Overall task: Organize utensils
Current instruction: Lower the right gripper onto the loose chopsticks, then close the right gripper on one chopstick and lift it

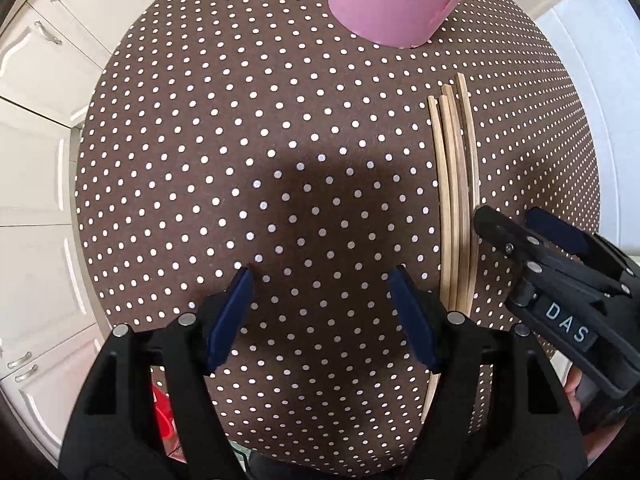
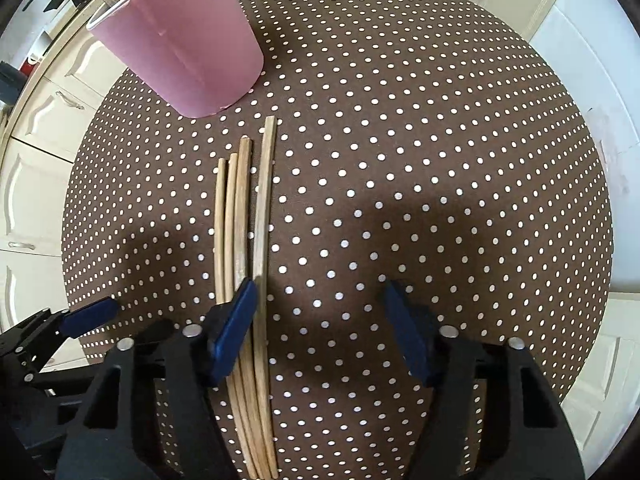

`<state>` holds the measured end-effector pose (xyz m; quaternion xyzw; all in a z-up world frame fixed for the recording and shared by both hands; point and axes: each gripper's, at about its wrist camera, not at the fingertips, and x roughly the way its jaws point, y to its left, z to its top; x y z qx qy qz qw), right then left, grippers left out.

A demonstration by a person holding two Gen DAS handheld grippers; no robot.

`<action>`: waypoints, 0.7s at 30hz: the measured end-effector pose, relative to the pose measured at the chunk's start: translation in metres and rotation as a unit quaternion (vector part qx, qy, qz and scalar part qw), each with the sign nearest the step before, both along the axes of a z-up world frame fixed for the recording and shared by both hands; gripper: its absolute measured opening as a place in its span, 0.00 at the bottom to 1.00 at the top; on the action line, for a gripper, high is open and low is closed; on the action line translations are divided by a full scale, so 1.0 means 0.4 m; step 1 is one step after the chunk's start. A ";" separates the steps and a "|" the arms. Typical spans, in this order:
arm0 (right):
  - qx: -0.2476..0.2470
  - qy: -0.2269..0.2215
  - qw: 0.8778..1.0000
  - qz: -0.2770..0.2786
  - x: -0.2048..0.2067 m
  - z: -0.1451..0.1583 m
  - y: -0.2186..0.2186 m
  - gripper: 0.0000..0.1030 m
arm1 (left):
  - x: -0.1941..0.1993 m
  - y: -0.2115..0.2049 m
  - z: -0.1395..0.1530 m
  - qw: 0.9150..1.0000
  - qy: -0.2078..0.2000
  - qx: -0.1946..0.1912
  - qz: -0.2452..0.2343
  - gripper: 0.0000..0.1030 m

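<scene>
While above the chopsticks (image 2: 244, 240), both tongs (image 1: 320, 312) (image 2: 320, 320) low, level, wide, empty.

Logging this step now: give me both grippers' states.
Left gripper: open, holding nothing.
Right gripper: open, holding nothing; its left finger overlaps the wooden chopsticks lying on the polka-dot tablecloth.

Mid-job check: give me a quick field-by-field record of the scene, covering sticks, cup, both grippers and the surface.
sticks: four wooden chopsticks lying side by side on the cloth
cup: pink cup upright beyond the sticks' far ends, at least one wooden stick already inside
left gripper: open, empty, left of the sticks
right gripper: open, empty, its left finger over the bundle
surface: round table, brown polka-dot cloth
</scene>
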<state>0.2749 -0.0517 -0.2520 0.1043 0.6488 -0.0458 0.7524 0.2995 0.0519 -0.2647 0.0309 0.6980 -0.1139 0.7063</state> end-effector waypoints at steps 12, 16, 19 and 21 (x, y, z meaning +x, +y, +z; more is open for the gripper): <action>0.019 0.030 0.999 -0.008 0.054 0.020 0.077 0.19 | 0.105 -0.007 -0.017 0.998 0.054 0.009 0.007 0.68; 0.020 0.041 0.999 -0.006 0.072 0.020 0.106 0.13 | 0.118 0.009 -0.017 0.998 0.058 0.015 0.009 0.68; 0.049 0.068 0.996 -0.019 0.074 0.000 0.121 0.12 | 0.115 0.023 -0.012 0.998 0.058 0.020 0.010 0.68; 0.040 0.068 0.997 -0.019 0.080 -0.006 0.128 0.08 | 0.114 0.044 -0.015 0.998 0.056 0.005 0.014 0.68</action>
